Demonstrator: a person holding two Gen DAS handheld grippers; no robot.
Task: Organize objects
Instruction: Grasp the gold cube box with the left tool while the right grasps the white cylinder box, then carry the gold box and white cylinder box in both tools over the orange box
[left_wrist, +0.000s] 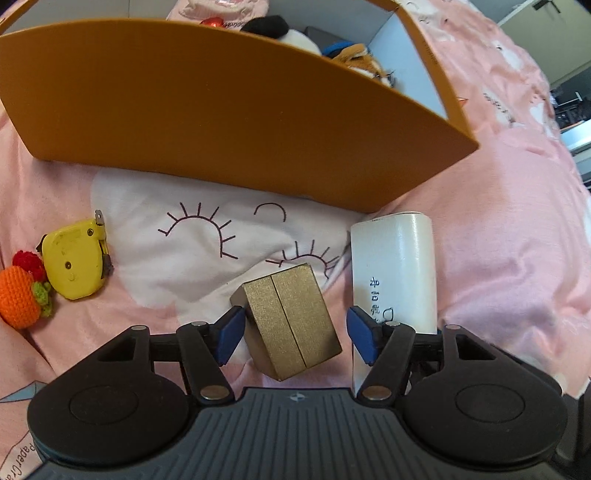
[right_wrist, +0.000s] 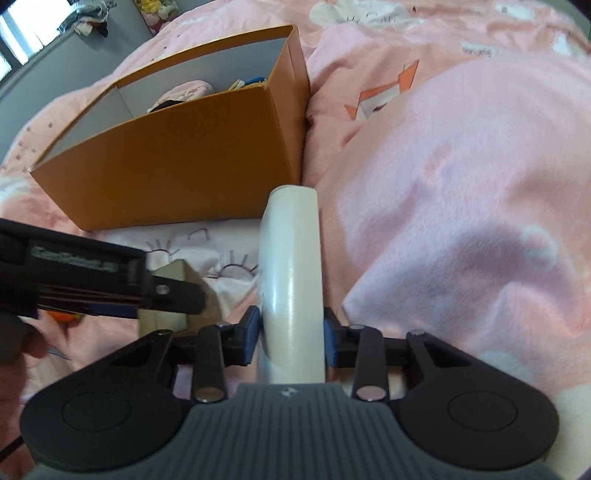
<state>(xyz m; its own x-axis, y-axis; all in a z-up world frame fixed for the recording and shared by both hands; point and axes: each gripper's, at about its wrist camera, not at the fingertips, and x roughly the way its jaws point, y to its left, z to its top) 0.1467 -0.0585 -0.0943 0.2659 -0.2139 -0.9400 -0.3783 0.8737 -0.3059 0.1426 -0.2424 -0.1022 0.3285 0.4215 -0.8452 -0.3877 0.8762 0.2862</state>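
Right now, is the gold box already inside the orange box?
No, the gold box lies on the pink bedding in front of the orange box.

Soft, even indoor light; a bright window (right_wrist: 14, 33) at far left. Strong fisheye bending curves the orange box (left_wrist: 221, 110) edges. The left gripper (right_wrist: 92, 280) shows motion blur; shadows are faint.

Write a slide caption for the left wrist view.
Left gripper open around a tilted gold box on pink bedding, beside a white case, before the orange storage box.
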